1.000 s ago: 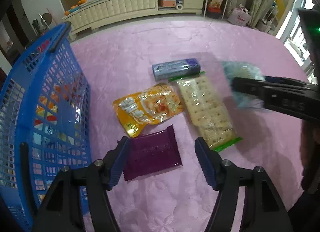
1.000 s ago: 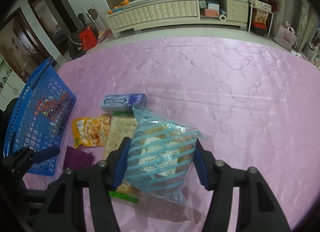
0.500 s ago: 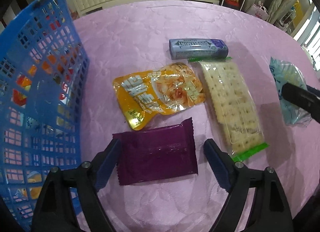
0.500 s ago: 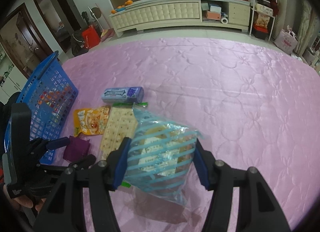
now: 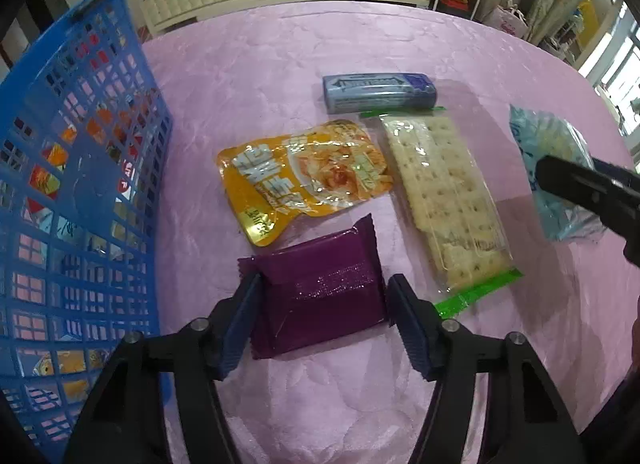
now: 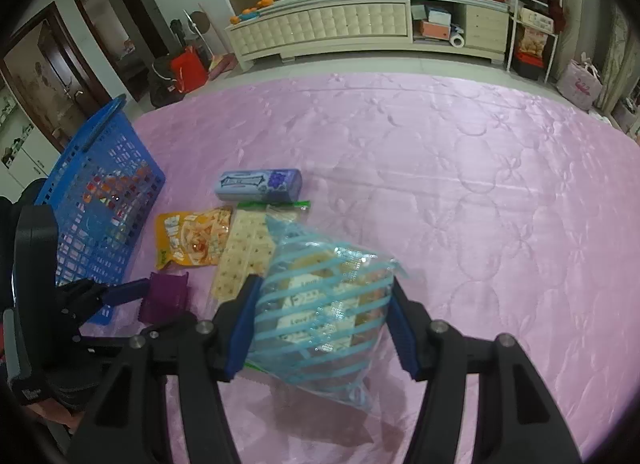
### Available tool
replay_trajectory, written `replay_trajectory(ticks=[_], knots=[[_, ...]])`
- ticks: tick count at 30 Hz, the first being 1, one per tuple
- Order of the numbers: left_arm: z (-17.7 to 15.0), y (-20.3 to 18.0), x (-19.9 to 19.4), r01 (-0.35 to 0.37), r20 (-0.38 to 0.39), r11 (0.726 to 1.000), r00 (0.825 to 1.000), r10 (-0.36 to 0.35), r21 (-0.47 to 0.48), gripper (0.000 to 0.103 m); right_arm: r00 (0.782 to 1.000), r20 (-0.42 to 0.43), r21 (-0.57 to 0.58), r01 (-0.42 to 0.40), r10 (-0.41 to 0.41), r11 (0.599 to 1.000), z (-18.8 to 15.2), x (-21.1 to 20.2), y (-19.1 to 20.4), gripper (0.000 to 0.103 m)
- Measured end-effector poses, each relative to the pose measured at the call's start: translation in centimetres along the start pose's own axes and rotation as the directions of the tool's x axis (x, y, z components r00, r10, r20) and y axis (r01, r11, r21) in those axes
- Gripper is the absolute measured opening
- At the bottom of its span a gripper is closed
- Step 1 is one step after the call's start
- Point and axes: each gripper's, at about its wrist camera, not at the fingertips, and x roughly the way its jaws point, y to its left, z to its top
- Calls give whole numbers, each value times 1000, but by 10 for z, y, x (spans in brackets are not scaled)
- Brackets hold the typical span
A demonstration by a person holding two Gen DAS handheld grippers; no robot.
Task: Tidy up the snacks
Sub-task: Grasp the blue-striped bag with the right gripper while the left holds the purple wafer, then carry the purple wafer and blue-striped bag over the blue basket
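1. Blue pads of the left gripper (image 5: 322,318) bracket the purple pack (image 5: 320,300), which lies flat on the pink cloth (image 5: 280,64). Its jaws have just been closing with the pack between them. The left pad sits at the pack's edge and the right pad just beside its other edge; whether they press on it cannot be told.
2. Just beyond the purple pack, ahead of the left gripper, lies the orange pouch (image 5: 304,176), flat on the cloth.
3. Ahead and to the right of that gripper lies the cracker sleeve (image 5: 444,200), a clear wrap with green ends, running away from the gripper. Its near end is just beside the purple pack's right corner.
4. Farther ahead, past the pouch and touching the sleeve's far end, lies the blue gum pack (image 5: 380,92).
5. To the left of the left gripper stands the blue basket (image 5: 80,192), with coloured wrappers showing through its mesh wall.
6. The right gripper (image 6: 320,316) is closed on the striped bag (image 6: 320,312), a clear bag with light blue stripes, both pads pressed against its sides. The bag is held above the cloth and hides the near end of the cracker sleeve in this view.
7. Left of the right gripper, the left gripper's fingers (image 6: 128,290) reach the purple pack.
8. Beyond the cloth stands a cream cabinet (image 6: 332,24).
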Motion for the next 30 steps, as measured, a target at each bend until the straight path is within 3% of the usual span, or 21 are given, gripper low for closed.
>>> replay_trajectory(ticks=[6,13,22,30], knots=[[-2,-2,-14,8,9,1000,1000,-8,-8,53,1000,6,0,-3,3,1000,-1,-4,-2,64],[3,-12,-53,42,88,999,995,-42,3,53,1000,22,-12,9,-9,1000,-10,-18,2,64],[-5,-13,-119,75,213,996,974,-82,40,53,998,56,-27,35,-34,999,-17,-57,32,64],[-12,19,-173,92,310,994,945,-104,54,53,992,128,-103,30,-17,994,-3,-104,90,64]])
